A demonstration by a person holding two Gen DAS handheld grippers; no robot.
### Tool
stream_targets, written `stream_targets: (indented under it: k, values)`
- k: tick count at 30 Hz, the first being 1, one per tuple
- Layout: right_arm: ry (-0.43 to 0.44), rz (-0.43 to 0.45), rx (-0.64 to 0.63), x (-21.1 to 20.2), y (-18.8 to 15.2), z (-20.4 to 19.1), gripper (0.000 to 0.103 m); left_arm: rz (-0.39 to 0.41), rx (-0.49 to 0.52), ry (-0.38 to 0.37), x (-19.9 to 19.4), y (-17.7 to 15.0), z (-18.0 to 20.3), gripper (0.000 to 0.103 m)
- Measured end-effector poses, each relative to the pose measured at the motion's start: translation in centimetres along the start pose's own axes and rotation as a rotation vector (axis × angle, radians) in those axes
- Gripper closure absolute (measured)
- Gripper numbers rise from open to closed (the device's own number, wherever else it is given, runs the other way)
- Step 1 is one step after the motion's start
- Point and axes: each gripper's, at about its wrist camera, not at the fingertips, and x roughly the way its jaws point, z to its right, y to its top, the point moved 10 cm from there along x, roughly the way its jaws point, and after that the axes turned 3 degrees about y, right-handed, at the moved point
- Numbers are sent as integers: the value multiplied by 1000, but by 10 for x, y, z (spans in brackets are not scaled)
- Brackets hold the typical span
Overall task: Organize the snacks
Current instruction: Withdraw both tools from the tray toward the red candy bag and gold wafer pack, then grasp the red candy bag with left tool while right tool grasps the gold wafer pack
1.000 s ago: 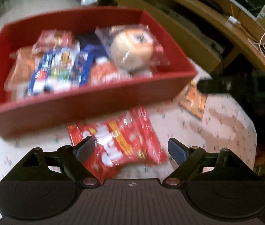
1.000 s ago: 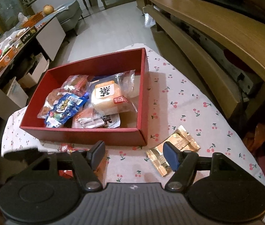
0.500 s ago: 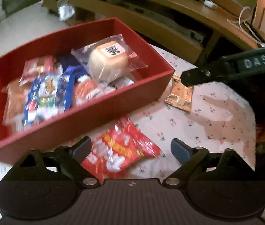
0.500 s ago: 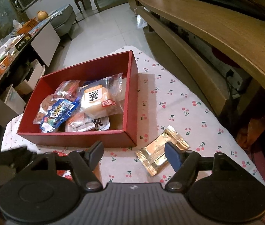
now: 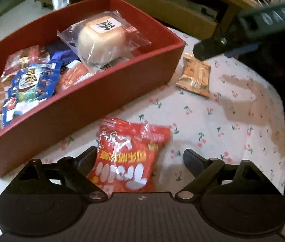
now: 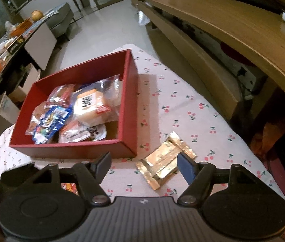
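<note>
Cherry-print tablecloth (image 6: pixel 192 109) beside wooden cabinet (image 6: pixel 212 20).

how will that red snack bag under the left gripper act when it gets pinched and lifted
The red snack bag looks like thin, glossy crinkled film, so it will probably crumple and flop rather than hold shape. It seems puffy and likely light. Lying flat on the cherry-print tablecloth, its slick surface may slide away from the closing pads.
</note>
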Motion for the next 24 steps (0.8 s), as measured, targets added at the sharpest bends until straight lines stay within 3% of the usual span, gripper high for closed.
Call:
stream_targets:
  k: [4, 8, 11, 18, 20, 24]
  values:
    - [-18, -36, 52, 11, -5, 11, 20, 7, -33, 20, -2, 0, 3, 24]
    - [-6, -66, 170, 27, -6, 22, 20, 14, -160, -14, -1, 9, -10, 19]
    - [8, -77, 226, 37, -5, 21, 20, 17, -213, 7, 0, 14, -21, 16]
    - [-90, -96, 86, 53, -14, 8, 21, 19, -152, 78, 8, 17, -11, 13]
    - [-165, -81, -10, 56, -13, 5, 31, 14, -138, 85, 10, 16, -6, 13]
    - [-175, -87, -74, 53, -16, 4, 43, 13, -130, 78, 10, 12, -4, 13]
